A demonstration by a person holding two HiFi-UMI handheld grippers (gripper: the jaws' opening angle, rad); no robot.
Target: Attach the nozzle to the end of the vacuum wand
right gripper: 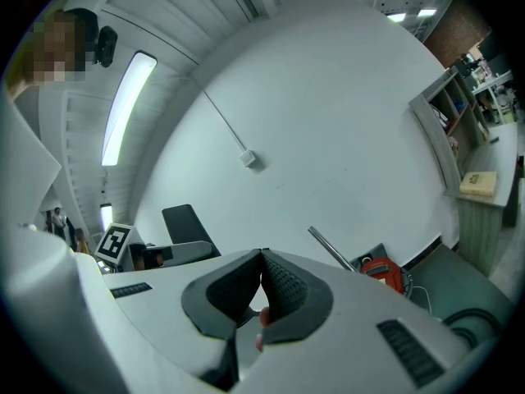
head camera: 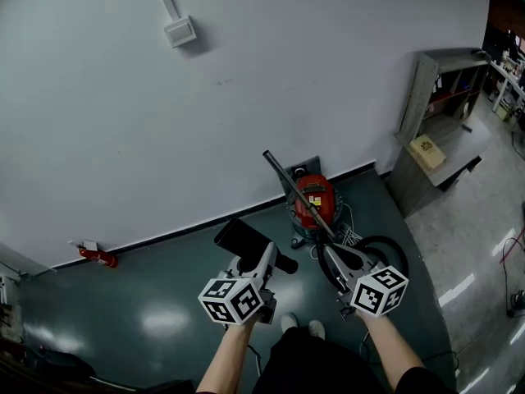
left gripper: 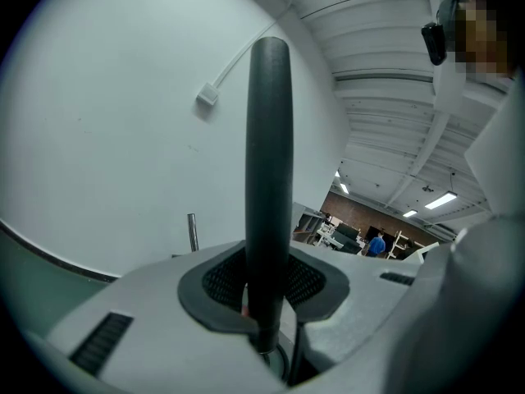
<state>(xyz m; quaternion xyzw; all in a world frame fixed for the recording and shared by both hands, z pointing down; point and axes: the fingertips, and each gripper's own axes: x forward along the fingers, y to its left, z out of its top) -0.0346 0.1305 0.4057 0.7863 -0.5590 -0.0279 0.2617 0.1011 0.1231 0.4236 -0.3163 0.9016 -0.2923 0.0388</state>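
Standing on the dark green floor (head camera: 164,322), the person holds one tool in each hand, both aimed toward the white wall (head camera: 246,97).

The left hand-held gripper (head camera: 264,261) is clamped on the flat black plastic nozzle (head camera: 242,238). In the left gripper view the nozzle rises upright between the dark ribbed pads (left gripper: 220,281), which press on its narrow lower end.

The right hand-held gripper (head camera: 332,261) is clenched. In the right gripper view its pads meet with nothing between them.

The red canister vacuum cleaner (head camera: 316,203) sits on the floor at the foot of the wall, ahead of the right hand-held gripper. The grey metal vacuum wand (head camera: 283,175) slants across it, with its upper end toward the wall and up-left in the head view. The nozzle and the wand are apart. The nozzle lies left of the wand and nearer the person.

A black hose (head camera: 387,246) loops on the floor to the right of the vacuum cleaner. A grey shelving unit (head camera: 426,89) stands further right against the wall. A small white box (head camera: 180,31) is mounted high on the wall. A small red item (head camera: 98,258) lies at the wall's foot on the left, too small to identify.
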